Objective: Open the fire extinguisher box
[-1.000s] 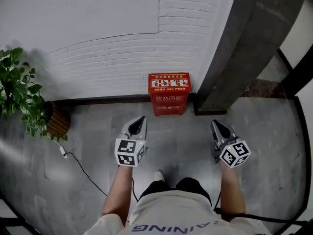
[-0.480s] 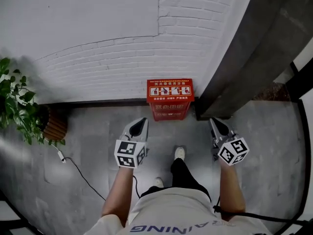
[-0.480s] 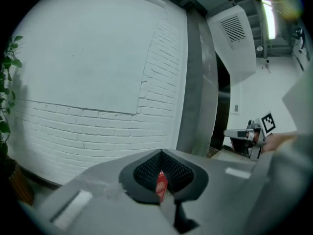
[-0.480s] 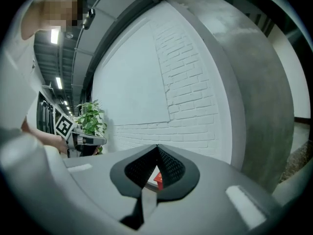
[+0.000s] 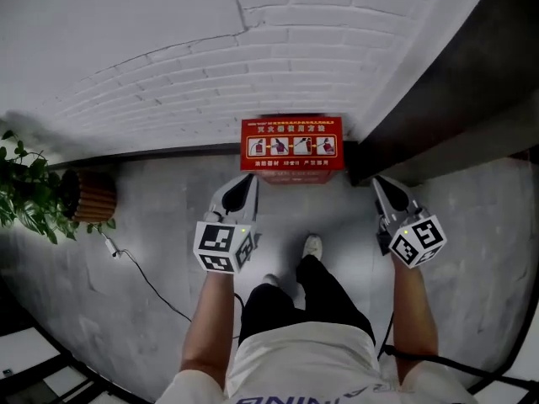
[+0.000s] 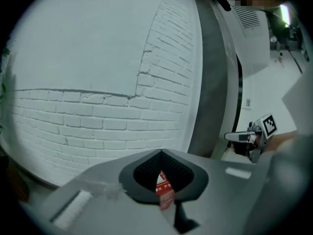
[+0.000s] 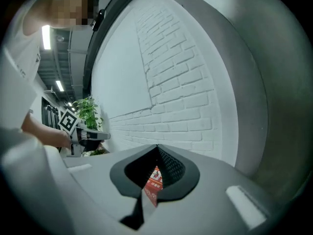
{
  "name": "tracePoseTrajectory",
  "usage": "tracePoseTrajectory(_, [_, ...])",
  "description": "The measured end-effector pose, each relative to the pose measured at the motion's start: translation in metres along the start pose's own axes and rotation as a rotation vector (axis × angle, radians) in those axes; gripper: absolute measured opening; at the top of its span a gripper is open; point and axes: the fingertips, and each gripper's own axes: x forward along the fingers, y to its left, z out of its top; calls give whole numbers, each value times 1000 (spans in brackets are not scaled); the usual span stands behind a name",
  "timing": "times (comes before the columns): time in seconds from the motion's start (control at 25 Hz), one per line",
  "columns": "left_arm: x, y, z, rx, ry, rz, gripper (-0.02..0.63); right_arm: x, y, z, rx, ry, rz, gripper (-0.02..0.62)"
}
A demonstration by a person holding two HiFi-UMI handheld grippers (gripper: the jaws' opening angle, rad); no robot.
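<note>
The red fire extinguisher box (image 5: 291, 147) stands on the grey floor against the white brick wall, its lid down. My left gripper (image 5: 247, 181) is held just in front of the box's left corner, jaws together and empty. My right gripper (image 5: 381, 183) is off the box's right side, near the dark pillar, also shut and empty. In the left gripper view the closed jaws (image 6: 161, 153) leave a slit through which the red box (image 6: 164, 187) shows. The right gripper view has the same: shut jaws (image 7: 157, 148) with the box (image 7: 154, 180) behind.
A dark pillar (image 5: 446, 82) rises right of the box. A potted plant (image 5: 29, 196) in a woven pot (image 5: 91, 196) stands at the left, with a cable (image 5: 152, 289) across the floor. The person's shoe (image 5: 312, 246) is planted before the box.
The person has stepped toward the wall. Both grippers moved forward and lower and now sit close to the box, which looks larger and nearer.
</note>
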Motion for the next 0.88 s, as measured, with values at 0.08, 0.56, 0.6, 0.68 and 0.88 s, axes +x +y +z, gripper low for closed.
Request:
tracePoseTrajectory(0.08, [18,3,-21,-10,38,10,6,12,-14,-21,26,21,-4,5])
tracePoseTrajectory(0.56, [116,19,-154,-65,117,-40,6,81,-69,-171,41,123,-58,5])
tracePoseTrajectory(0.6, [120,19,-164,-55,122,-53,6,86,-72,-181,41,119,-67,5])
tracePoseTrajectory(0.68, [126,20,-186,-33,136,-69,6,97,-76,-199,40,110,-77,5])
tracePoseTrajectory(0.88, [138,23,-227,-30,158,-62,6,115,-89,-232,-18,142,-62,97])
